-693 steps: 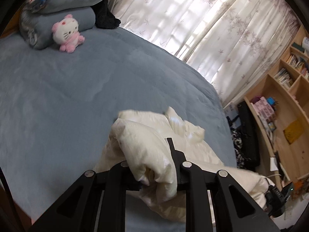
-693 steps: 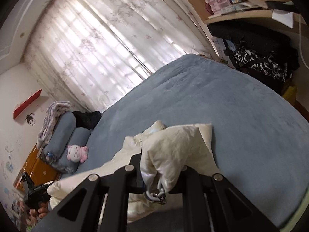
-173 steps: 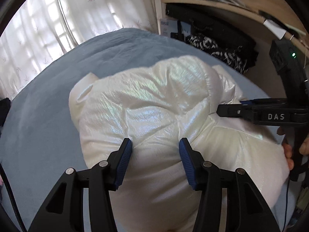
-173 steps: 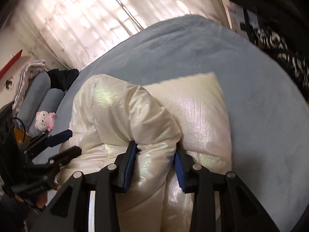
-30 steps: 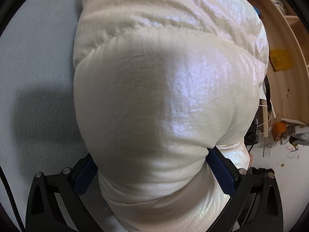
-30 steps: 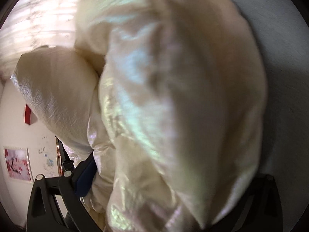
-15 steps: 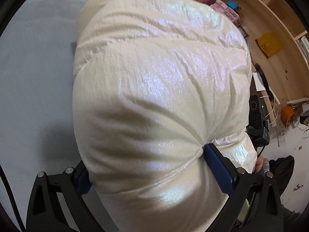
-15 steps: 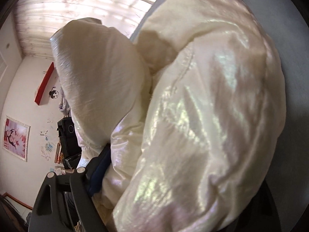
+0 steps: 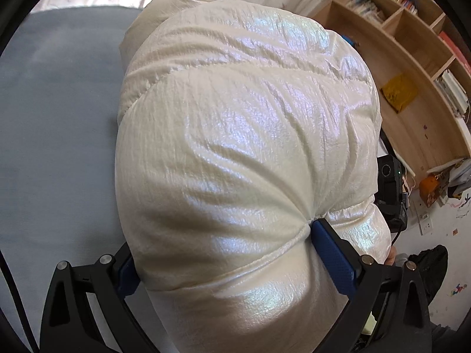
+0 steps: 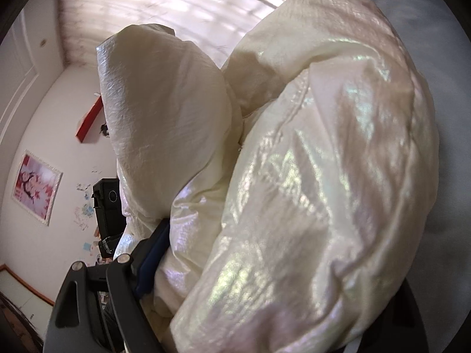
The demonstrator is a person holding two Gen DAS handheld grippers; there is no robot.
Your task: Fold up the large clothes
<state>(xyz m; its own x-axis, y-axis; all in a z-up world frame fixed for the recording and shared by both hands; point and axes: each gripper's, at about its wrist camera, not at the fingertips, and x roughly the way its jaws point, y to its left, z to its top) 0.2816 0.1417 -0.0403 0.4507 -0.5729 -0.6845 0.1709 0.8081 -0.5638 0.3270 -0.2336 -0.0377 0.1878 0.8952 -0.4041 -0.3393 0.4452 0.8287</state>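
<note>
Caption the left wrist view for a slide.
Left gripper clamps a puffy pearl-white jacket above the blue bed.

The puffy jacket (image 9: 244, 153) is cream cloth with a pearly, finely crinkled sheen. The bed cover (image 9: 56, 135) looks matt and soft, perhaps fleece. The shelves (image 9: 418, 67) are pale, smooth wood.

Left gripper (image 9: 223, 253) jaws clamping folded white puffer jacket (image 9: 244, 135), blue bed (image 9: 53, 123)
</note>
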